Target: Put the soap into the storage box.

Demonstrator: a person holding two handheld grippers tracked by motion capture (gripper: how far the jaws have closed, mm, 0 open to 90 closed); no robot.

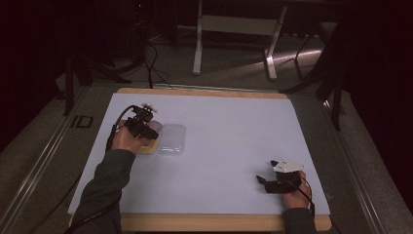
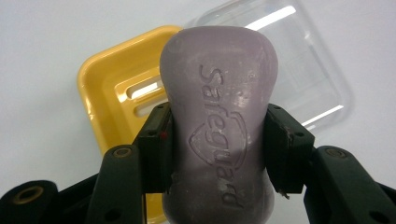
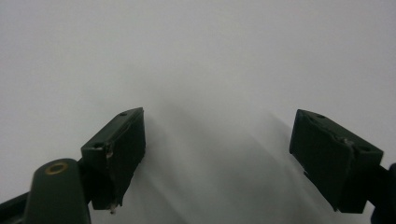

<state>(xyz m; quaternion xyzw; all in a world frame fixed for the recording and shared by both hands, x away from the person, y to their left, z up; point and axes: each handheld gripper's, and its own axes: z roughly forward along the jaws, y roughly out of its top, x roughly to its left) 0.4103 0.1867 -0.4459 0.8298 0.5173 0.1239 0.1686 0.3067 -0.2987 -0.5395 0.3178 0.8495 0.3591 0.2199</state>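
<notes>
I hold the left hand-held gripper (image 2: 217, 154) clamped on a lilac Safeguard soap bar (image 2: 218, 126), one pad (image 2: 158, 149) on each long side at the bar's narrowed waist, embossed face toward the camera. Gripping across the waist gives the pads a seat that should resist slipping. The bar hangs above the yellow soap dish (image 2: 116, 88), whose slotted floor shows just behind it. I judge the step in hand to be lowering the soap into that dish. The clear plastic lid (image 2: 308, 74) lies flat on the bench (image 1: 224, 131) just beside the dish, leaving the dish open to receive the bar; whether the lid touches the dish I cannot tell.

The right hand-held gripper (image 3: 219, 154) rests low over bare bench surface, well apart from the dish, with its jaws spread and nothing between them, presumably in reserve for the lid.
</notes>
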